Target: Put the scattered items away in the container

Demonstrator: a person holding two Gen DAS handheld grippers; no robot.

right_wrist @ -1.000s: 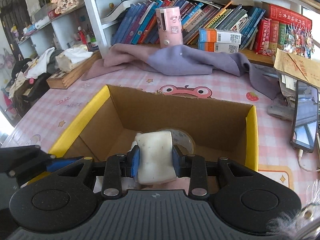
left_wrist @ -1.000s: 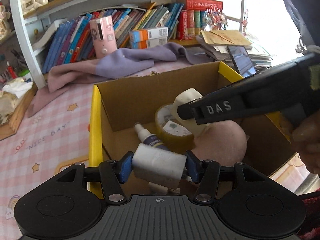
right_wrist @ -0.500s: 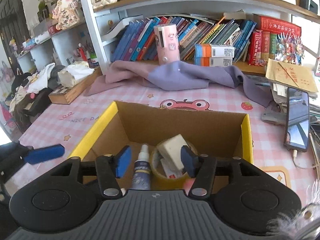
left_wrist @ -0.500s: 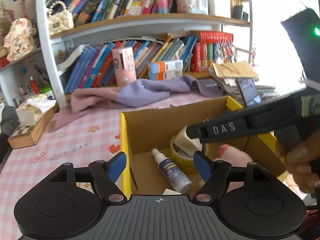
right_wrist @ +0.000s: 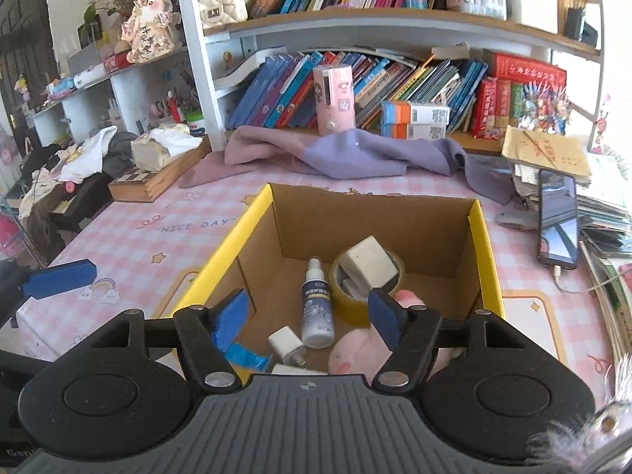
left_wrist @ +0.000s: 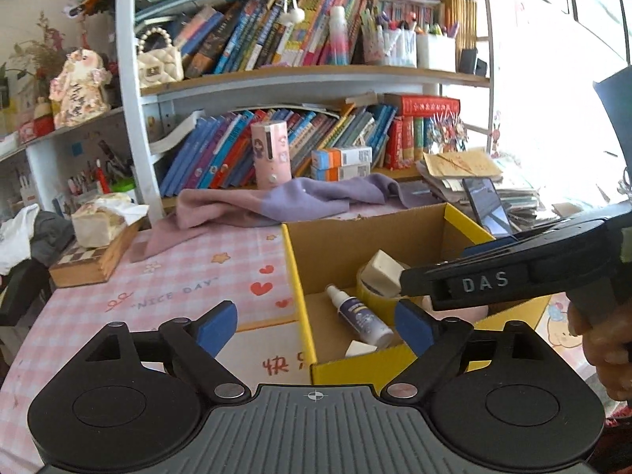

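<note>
A cardboard box (left_wrist: 294,272) (right_wrist: 237,233) with yellow flaps stands on the pink checked table. Inside lie a spray bottle (left_wrist: 359,316) (right_wrist: 316,312), a yellow tape roll (right_wrist: 347,306) with a white block (left_wrist: 381,272) (right_wrist: 369,264) resting on it, a small white adapter (right_wrist: 286,343) and a pink plush (right_wrist: 355,351). My left gripper (left_wrist: 316,324) hovers before the box's left front corner, jaws opening, nothing between them. My right gripper (right_wrist: 309,314) hangs over the box's near edge, jaws opening and empty; its black body (left_wrist: 482,280) crosses the left wrist view.
A purple cloth (right_wrist: 347,154) and a pink cylinder (right_wrist: 333,98) lie behind the box below the bookshelf (left_wrist: 130,118). A phone (right_wrist: 557,217) leans on stacked papers at the right. A wooden chessboard box (left_wrist: 91,260) sits left. A person's hand (left_wrist: 604,343) holds the right gripper.
Both grippers opened and let go of their white items, which now lie in the box. Both have drawn back and up from the box.
</note>
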